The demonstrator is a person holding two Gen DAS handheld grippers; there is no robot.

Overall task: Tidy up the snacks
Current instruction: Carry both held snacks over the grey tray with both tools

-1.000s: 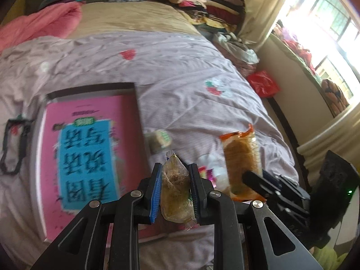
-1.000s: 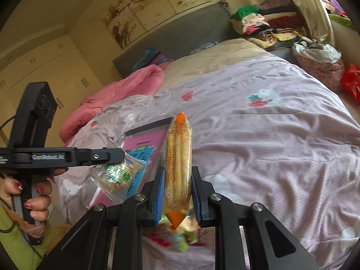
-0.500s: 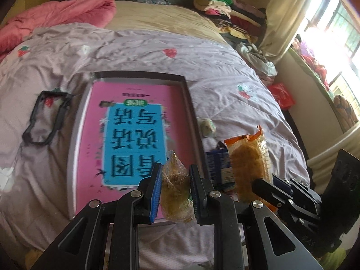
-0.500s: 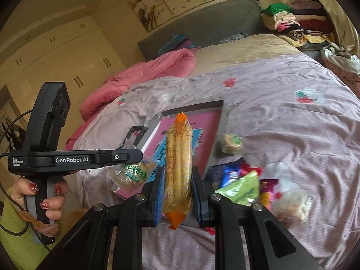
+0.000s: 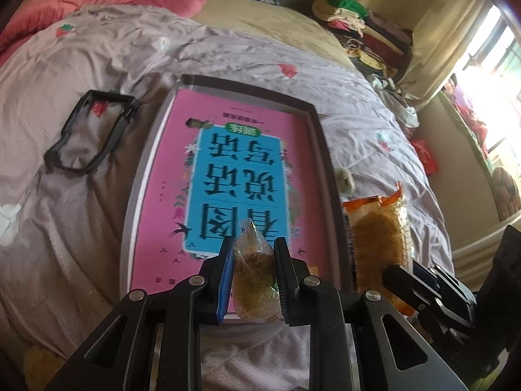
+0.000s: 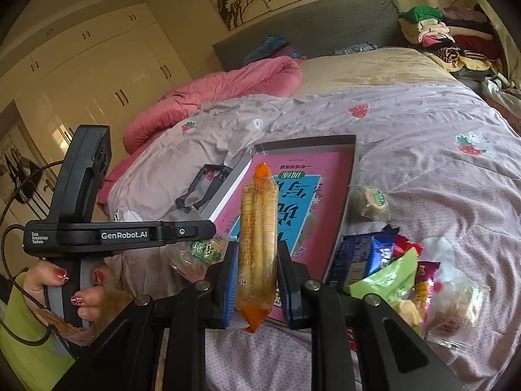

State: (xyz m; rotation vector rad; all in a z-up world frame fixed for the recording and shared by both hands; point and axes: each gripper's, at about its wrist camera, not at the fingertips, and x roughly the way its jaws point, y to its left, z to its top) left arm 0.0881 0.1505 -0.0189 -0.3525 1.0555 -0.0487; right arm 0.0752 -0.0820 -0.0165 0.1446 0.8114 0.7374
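Both grippers have swung across the bed (image 5: 81, 215) toward the grey-rimmed tray (image 5: 320, 130), now filling the left view. Its glossy pink book cover lies flat. Loose crinkled wrappers (image 6: 394, 270) crowd its right edge; left is bare quilt. Right gripper (image 6: 257, 280) clamps a long orange-tipped snack tube (image 6: 259, 228); left gripper (image 5: 254, 277) pinches a clear packet (image 5: 255, 280), perhaps a pastry.

The bedsheet (image 5: 81, 195) is lilac with red strawberries. The tray (image 5: 320, 137) is grey, its book (image 5: 234, 176) pink with a blue panel. One packet (image 6: 257, 247) is orange, another (image 5: 254, 273) brownish (blurred, perhaps clear). The quilt (image 6: 211, 94) is pink.
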